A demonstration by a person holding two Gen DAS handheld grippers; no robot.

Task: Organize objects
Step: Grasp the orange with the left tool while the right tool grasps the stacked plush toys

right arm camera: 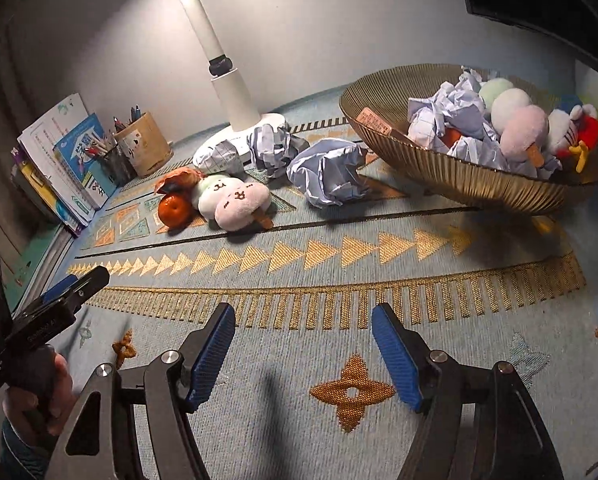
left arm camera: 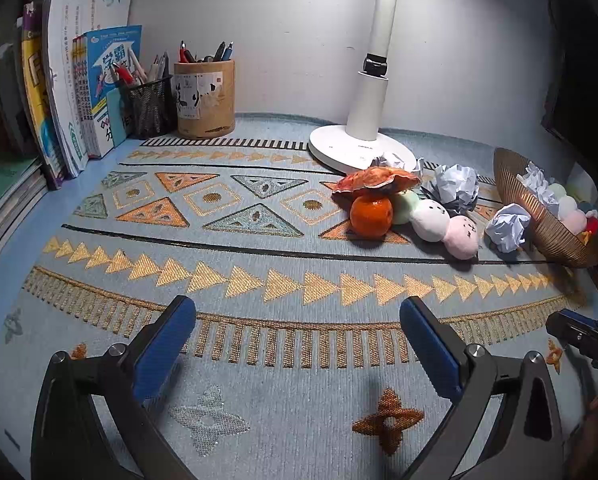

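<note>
left hand-held gripper [left arm camera: 298,330] wide apart, empty, above mat [left arm camera: 259,248]

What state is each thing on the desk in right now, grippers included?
Left gripper: open, empty.
Right gripper: open, empty.
Bowl: upright, holding paper and plush toys.
Orange: on the mat, outside the bowl.
Dango plush: lying on the mat.
Paper ball: crumpled, beside the bowl.
Lamp: lit, upright.

Dark grey fingers [left arm camera: 167,344] with ribbed blue faces, silver screws.
</note>
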